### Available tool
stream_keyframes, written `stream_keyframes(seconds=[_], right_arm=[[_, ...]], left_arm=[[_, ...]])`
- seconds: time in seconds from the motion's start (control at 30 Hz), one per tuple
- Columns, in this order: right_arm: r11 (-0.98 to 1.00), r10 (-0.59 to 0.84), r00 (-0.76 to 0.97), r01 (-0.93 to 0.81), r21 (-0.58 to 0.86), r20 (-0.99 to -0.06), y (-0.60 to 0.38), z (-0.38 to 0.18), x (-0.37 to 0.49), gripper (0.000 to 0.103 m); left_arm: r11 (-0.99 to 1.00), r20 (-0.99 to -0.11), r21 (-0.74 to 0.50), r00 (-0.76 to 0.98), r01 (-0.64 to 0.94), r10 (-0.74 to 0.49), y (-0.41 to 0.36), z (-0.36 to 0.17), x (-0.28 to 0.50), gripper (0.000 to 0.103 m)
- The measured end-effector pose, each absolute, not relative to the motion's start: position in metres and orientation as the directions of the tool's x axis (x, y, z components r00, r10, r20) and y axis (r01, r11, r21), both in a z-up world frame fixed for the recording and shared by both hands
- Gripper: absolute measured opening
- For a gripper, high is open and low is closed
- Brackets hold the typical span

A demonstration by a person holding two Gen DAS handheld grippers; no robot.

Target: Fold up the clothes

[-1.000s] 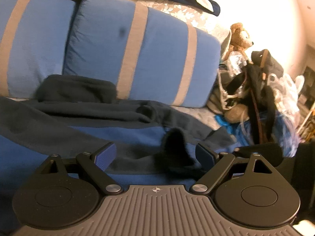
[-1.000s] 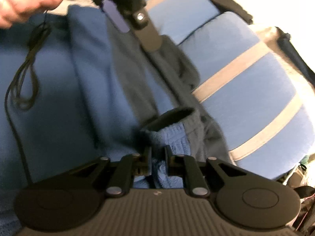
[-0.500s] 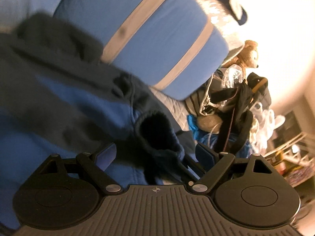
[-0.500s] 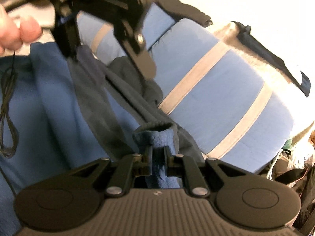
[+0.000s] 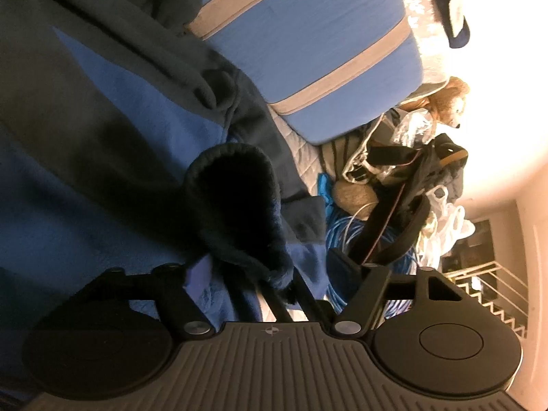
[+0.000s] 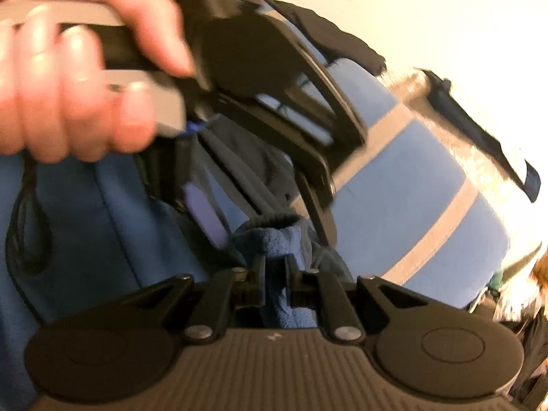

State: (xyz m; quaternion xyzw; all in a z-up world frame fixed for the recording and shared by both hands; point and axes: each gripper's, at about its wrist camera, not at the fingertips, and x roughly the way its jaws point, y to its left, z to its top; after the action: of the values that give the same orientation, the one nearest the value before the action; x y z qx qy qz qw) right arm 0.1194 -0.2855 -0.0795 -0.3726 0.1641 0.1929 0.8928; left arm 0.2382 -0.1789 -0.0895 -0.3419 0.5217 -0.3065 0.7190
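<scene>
- The right gripper is clenched on the cuff of a blue and dark grey fleece garment; the cloth bunches up between its two black fingers.
- The left gripper has its jaws closing, with the dark, open mouth of the fleece sleeve cuff lying between them; its pads do not visibly press the cloth.
- In the right wrist view, a person's hand grips the left gripper's handle, above and left of the right gripper.
- Beyond both tools stands a blue cushion with beige stripes.
- To the left gripper's right lies a heap of bags and a brown teddy bear.
</scene>
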Motion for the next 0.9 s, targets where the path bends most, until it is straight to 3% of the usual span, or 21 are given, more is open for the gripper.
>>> stream_keyframes(seconds=[0.17,0.43,0.53,0.67,0.8,0.83,0.9], right_arm=[[0.61,0.23,0.883,-0.459,-0.646,-0.41,-0.275,-0.084,0.114,0.011],[0.565,0.259,0.883,-0.468,-0.679,-0.392,-0.271,-0.084,0.1,0.01],[0.542,0.269,0.881,-0.473,-0.694,-0.39,-0.269,-0.085,0.095,0.01],[0.542,0.263,0.886,-0.464,-0.701,-0.383,-0.268,-0.085,0.093,0.013],[0.61,0.241,0.918,-0.397,-0.686,-0.317,-0.273,-0.079,0.092,0.061],[0.619,0.229,0.927,-0.374,-0.691,-0.297,-0.275,-0.08,0.092,0.078],[0.629,0.204,0.94,-0.34,-0.699,-0.274,-0.28,-0.083,0.094,0.083]], left_arm=[[0.625,-0.579,-0.774,0.287,0.1,-0.763,-0.177,-0.085,0.241,0.036],[0.616,-0.565,-0.778,0.292,0.122,-0.771,-0.175,-0.081,0.243,0.033],[0.615,-0.562,-0.779,0.294,0.125,-0.773,-0.175,-0.08,0.244,0.016],[0.635,-0.565,-0.752,0.324,0.175,-0.759,-0.177,-0.07,0.24,0.013],[0.672,-0.564,-0.703,0.391,0.235,-0.727,-0.178,-0.049,0.234,0.013],[0.674,-0.558,-0.696,0.405,0.246,-0.724,-0.177,-0.044,0.233,0.013],[0.674,-0.539,-0.688,0.433,0.268,-0.722,-0.173,-0.033,0.232,0.012]])
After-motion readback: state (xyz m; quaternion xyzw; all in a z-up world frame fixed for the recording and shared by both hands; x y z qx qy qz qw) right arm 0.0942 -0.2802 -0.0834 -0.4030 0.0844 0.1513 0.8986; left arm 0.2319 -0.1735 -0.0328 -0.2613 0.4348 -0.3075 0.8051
